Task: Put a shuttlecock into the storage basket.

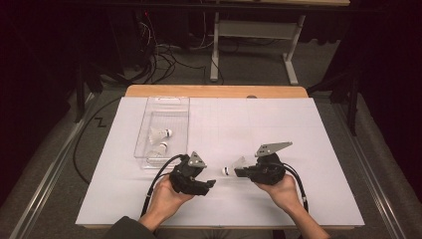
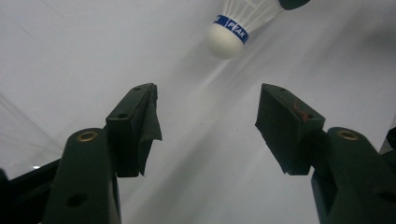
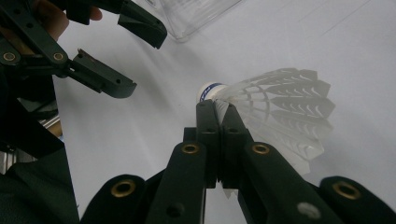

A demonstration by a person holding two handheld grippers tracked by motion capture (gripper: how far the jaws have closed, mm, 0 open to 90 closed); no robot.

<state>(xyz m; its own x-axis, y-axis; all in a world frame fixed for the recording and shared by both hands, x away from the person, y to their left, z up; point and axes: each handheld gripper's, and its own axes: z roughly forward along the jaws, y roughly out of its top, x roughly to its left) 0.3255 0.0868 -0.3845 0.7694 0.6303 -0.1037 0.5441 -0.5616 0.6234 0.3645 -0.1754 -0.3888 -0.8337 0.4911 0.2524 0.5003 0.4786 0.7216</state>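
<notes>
A white feathered shuttlecock [image 3: 285, 109] with a blue band near its white cork [image 2: 225, 39] hangs just above the white table cover. My right gripper [image 3: 216, 108] is shut on the edge of its feather skirt, with the cork pointing toward the left hand. In the high view that shuttlecock [image 1: 232, 168] sits between the two hands, held by the right gripper [image 1: 240, 172]. My left gripper [image 2: 208, 123] is open with nothing between its jaws, and the cork lies a short way beyond them. From above, the left gripper [image 1: 211, 184] points right, toward the shuttlecock.
A clear plastic box [image 1: 149, 112] stands at the back left of the table cover [image 1: 298, 129], with two more shuttlecocks [image 1: 160, 133] lying inside. Its corner [image 3: 187, 18] lies past the left gripper [image 3: 126, 51]. Cables trail from both grippers toward the table's near edge.
</notes>
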